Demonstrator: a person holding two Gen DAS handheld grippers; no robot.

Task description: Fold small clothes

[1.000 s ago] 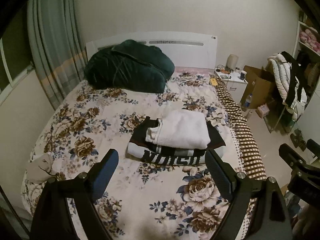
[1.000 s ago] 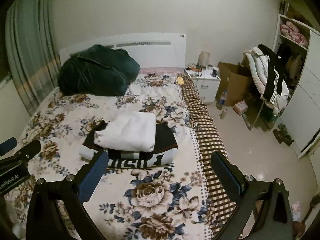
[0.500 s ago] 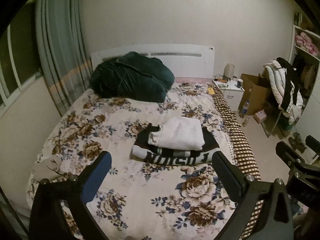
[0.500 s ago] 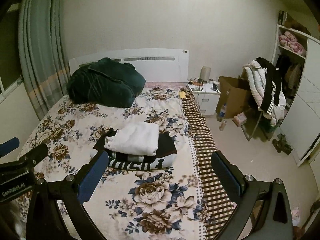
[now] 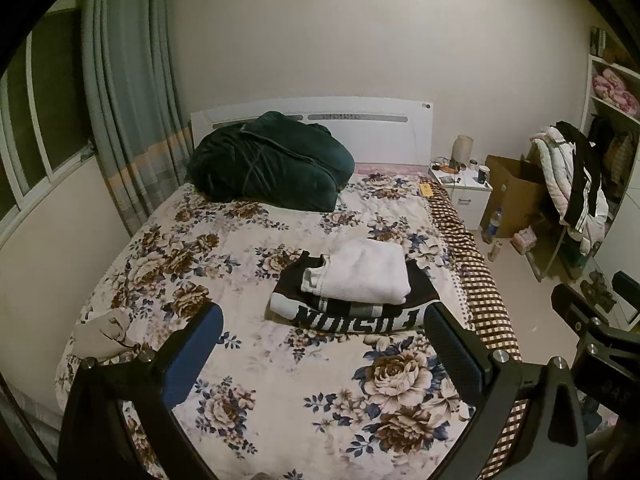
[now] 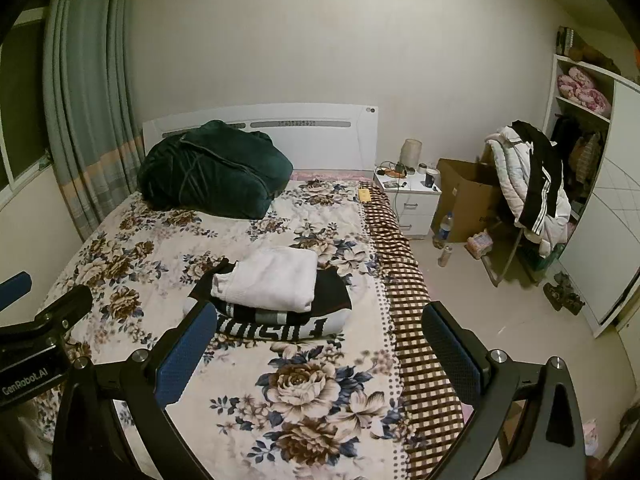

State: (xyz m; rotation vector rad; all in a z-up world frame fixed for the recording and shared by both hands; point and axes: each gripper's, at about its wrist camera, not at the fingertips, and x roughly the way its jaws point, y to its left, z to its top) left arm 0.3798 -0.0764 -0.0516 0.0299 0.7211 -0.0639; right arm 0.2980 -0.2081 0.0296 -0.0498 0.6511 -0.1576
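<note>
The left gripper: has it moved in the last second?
Yes. The left gripper has pulled back and up from the folded stack: the white headboard sits lower in its view and more wall shows.

A lived-in home bedroom, seen from the foot of a double bed (image 5: pixel 248 360) spread with a floral quilt and backed by a white headboard (image 5: pixel 380 136). Dark green duvet (image 5: pixel 272 168) bundled at the head. Grey-green curtains (image 5: pixel 132 112) drawn beside a window at left. White nightstand (image 6: pixel 412 200) crowded with a lamp, cup and cables. Open cardboard box (image 6: pixel 464 204) and plastic bottles on the floor beside it. Jackets (image 6: pixel 528 184) heaped over a chair before a white wardrobe with open shelves. Folded clothes (image 5: pixel 352 288) stacked mid-bed.
</note>
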